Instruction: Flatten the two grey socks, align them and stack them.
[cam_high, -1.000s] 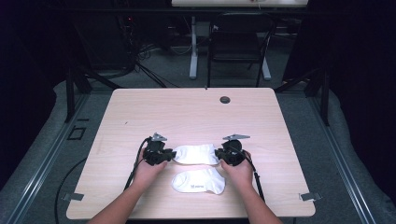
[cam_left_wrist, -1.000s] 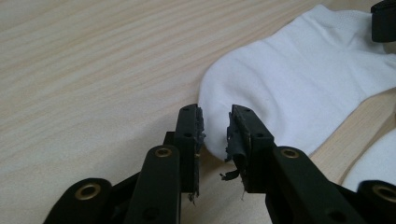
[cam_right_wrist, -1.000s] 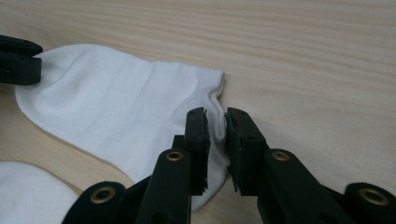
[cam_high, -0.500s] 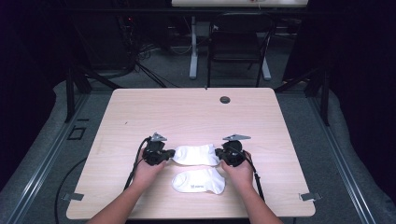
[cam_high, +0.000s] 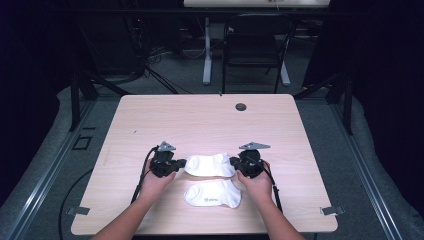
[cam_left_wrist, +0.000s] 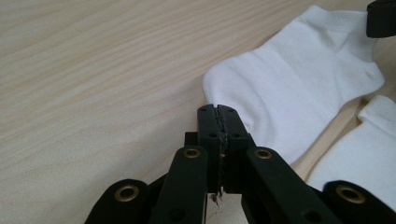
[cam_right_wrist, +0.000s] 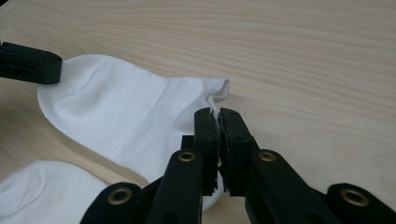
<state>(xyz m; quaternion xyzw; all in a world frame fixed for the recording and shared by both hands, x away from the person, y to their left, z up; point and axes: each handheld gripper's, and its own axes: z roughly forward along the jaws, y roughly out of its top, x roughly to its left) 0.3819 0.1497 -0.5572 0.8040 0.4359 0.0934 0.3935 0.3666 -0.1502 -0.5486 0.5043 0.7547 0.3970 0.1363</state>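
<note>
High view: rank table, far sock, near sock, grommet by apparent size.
1. Table, largest by far.
2. Far sock and near sock: look about alike, a matching pair; no ranking between them.
3. Grommet, smallest.

Two white socks, pale wood-grain table, black tongs.

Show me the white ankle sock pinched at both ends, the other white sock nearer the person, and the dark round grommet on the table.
Pinched white ankle sock (cam_high: 209, 165), high view, mid body.
Nearer white sock (cam_high: 212, 194), high view, mid body.
Dark round grommet (cam_high: 241, 106), high view, centre.
</note>
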